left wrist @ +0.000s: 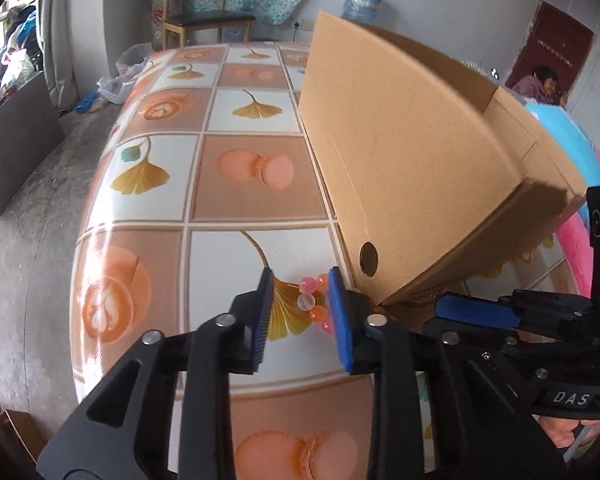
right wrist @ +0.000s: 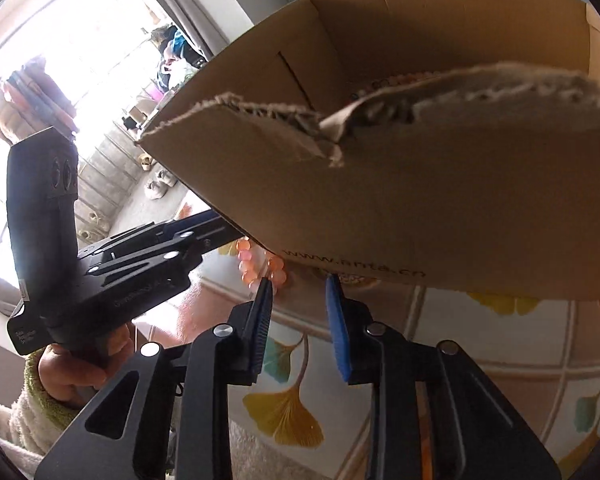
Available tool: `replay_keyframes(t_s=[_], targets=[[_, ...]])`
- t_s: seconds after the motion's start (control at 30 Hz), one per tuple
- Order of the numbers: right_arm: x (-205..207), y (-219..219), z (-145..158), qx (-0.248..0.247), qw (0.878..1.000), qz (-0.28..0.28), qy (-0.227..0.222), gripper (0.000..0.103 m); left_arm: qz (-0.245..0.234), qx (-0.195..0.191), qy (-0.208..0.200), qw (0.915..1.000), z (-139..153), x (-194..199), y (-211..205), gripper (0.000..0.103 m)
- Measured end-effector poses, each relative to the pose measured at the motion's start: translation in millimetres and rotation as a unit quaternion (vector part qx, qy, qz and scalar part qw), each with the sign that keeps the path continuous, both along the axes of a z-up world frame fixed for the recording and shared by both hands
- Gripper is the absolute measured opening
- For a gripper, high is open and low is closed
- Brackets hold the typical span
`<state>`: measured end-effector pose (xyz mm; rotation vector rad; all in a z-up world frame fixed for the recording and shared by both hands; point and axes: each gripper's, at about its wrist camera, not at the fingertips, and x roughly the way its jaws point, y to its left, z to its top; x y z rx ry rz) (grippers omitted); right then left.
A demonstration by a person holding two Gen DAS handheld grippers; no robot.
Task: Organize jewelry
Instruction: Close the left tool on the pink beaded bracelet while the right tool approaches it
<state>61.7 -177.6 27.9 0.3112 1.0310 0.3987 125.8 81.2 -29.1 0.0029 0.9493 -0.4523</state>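
I tilted both grippers down with jaws apart, left gripper [left wrist: 300, 304] around the bead bracelet [left wrist: 315, 300], while only the right gripper [right wrist: 300, 308] view showed the box [right wrist: 440, 216] torn edge.

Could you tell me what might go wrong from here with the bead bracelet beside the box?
The bead bracelet lies against the cardboard box corner, so the left gripper may catch the box or pinch only a few beads. The right gripper works close by, so the two could collide.

Bead bracelet [left wrist: 314, 300] partly hidden behind left gripper [left wrist: 300, 312] pad. In right wrist view, cardboard box [right wrist: 440, 208] covers bracelet's far side, box interior mostly unseen. Box print blurred, torn flap [right wrist: 420, 108] out of focus.
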Motion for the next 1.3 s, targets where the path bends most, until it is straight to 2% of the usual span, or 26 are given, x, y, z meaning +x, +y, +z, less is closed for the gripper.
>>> replay_keyframes(t_s=[0.13, 0.3, 0.5, 0.67, 0.73, 0.83, 1.0, 1.3], targets=[[-3.6, -2.4, -3.0, 0.003, 1.000, -0.005, 0.000, 0.027, -0.022, 0.016, -0.011, 0.9996, -1.0, -3.2, -6.3, 0.008], [-6.8, 2.4, 1.8, 0.008, 1.000, 0.009, -0.010, 0.027, -0.037, 0.017, -0.013, 0.9991, 0.0, -18.2, -3.9, 0.008], [-11.3, 13.5, -1.7, -0.005, 0.999, 0.036, -0.008, 0.027, -0.029, -0.021, 0.001, 0.9994, -2.8, -37.2, 8.7, 0.008], [-11.5, 26.7, 1.8, -0.035, 0.997, 0.056, -0.030, 0.027, -0.026, -0.039, -0.005, 0.9989, -5.5, -55.1, 12.7, 0.008], [-9.8, 32.1, 0.7, -0.043, 0.997, 0.059, -0.034, 0.024, -0.021, -0.046, -0.003, 0.9987, -6.1, -58.8, 15.3, 0.008], [-7.3, 35.4, 2.9, -0.059, 0.995, 0.063, -0.039, 0.015, -0.013, -0.060, -0.001, 0.9981, -7.3, -62.9, 18.7, 0.008], [-10.5, 39.6, 2.7, -0.074, 0.994, 0.067, -0.041, 0.010, -0.011, -0.073, 0.011, 0.9972, -8.1, -71.6, 13.4, 0.008], [-32.0, -8.0, 10.5, -0.097, 0.995, 0.026, -0.024, 0.010, -0.017, -0.100, 0.039, 0.9941, -9.9, -85.0, -27.0, 0.010]])
